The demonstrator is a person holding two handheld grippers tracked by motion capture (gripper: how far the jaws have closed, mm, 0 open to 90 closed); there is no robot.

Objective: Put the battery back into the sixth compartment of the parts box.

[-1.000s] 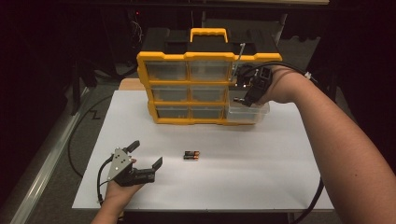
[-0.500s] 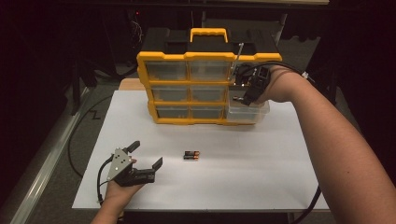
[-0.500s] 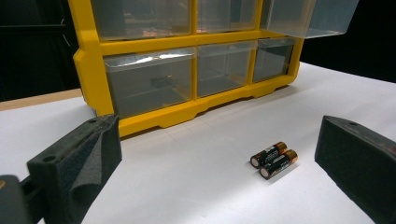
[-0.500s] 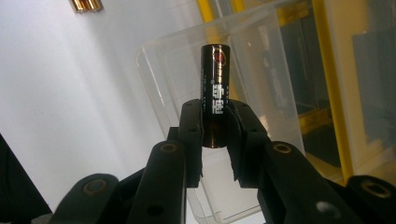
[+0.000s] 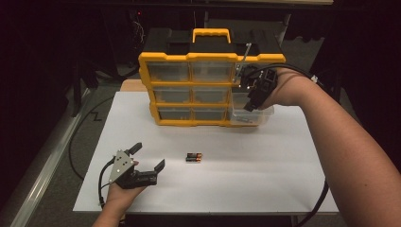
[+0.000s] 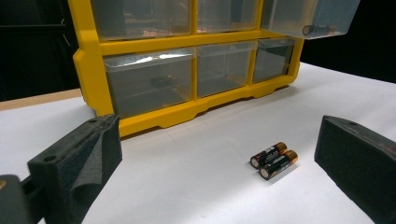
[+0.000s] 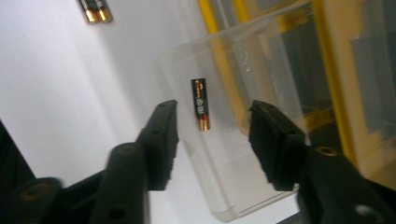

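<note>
A small shift is seen at the right claw (image 5: 249,101) alone: over the last second it has been drawn slightly back along the open clear drawer (image 5: 265,116) at the right end of the yellow organizer (image 5: 189,86), and the forearm behind it has been angled a little differently. Its jaws are now held apart above the drawer, over a single battery (image 7: 201,104) lying inside on the drawer floor
</note>
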